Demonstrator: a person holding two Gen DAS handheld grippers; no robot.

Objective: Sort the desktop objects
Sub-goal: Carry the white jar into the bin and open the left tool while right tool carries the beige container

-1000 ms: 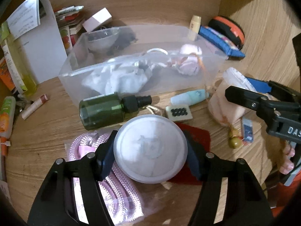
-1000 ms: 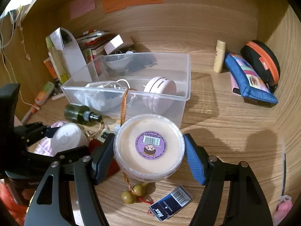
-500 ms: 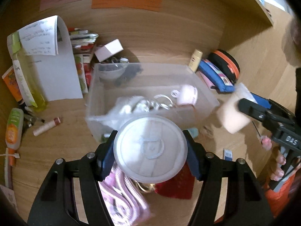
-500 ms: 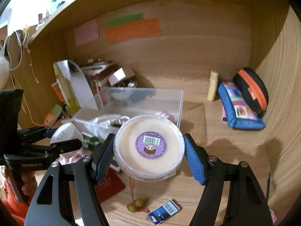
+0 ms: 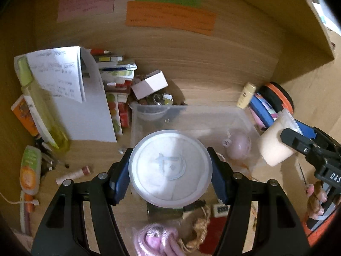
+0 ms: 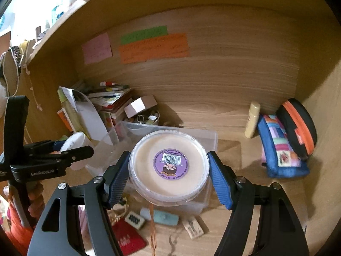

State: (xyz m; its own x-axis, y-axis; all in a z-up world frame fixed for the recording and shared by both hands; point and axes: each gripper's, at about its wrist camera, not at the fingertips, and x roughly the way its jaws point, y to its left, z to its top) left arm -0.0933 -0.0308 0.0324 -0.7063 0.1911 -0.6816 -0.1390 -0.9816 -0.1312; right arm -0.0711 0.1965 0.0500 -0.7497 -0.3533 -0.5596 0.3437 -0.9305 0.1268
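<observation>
The left gripper (image 5: 170, 171) clamps a white round tub (image 5: 170, 170) by its rim, flat lid facing the camera, held over the near edge of the clear plastic bin (image 5: 240, 115). The right gripper (image 6: 169, 167) grips a cream tub (image 6: 169, 166), barcode sticker toward the camera, above the bin's front.

white tub (image 5: 170, 168), cream tub (image 6: 169, 166) with purple sticker (image 6: 170, 164).

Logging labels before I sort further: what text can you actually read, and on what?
"GenRobot.AI": on the left gripper body.
"DAS": on the right gripper body, cut off.
Purple sticker on the cream tub: barcode, print too small.
Wall notes: handwriting blurred.
White tub: faint emblem, no words.
</observation>
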